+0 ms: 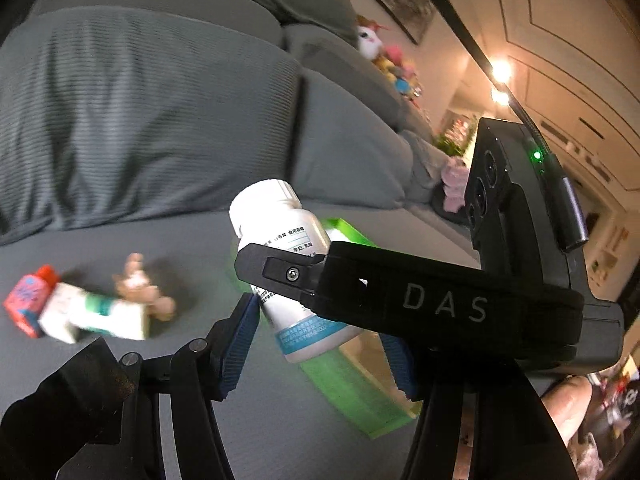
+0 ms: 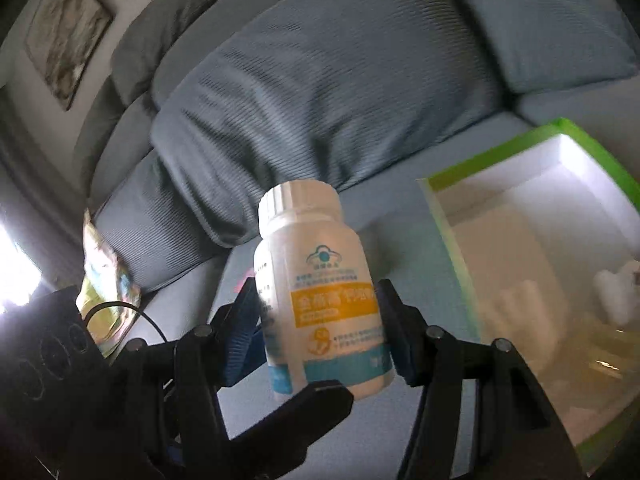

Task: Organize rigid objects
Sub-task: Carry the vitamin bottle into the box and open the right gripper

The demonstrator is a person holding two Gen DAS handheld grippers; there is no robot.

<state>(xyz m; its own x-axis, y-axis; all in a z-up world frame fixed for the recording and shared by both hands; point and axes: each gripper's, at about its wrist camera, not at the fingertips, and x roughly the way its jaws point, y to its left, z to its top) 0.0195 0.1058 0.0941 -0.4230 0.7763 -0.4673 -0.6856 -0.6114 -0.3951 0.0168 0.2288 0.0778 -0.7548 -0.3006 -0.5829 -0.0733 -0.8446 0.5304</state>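
While the left wrist view looks across a grey sofa seat (image 1: pixel 120 380), the white bottle (image 1: pixel 280 232) hangs in the air above the seat, caught between the fingers of the right gripper (image 1: pixel 288 280), which crosses the picture from the right. The bottle's long axis is tilted, its cap up and to the left, its base down and to the right. The left gripper (image 1: pixel 316 356) stands open, its blue pads apart with the bottle's base between them, touching neither. Behind the bottle lies a green box (image 1: pixel 360 400); what it holds is hidden here. Left of the bottle, on the seat, lie a red and white carton (image 1: pixel 72 312) and a small brown toy (image 1: pixel 140 284).

In the right wrist view, the right gripper (image 2: pixel 320 328) is clamped on the bottle (image 2: pixel 316 264), blue pads on both its sides. The bottle stands nearly upright, cap up, orange label facing the camera. Right of the bottle the green box (image 2: pixel 500 152) lies open, a blurred white thing (image 2: pixel 612 284) inside near its right wall.
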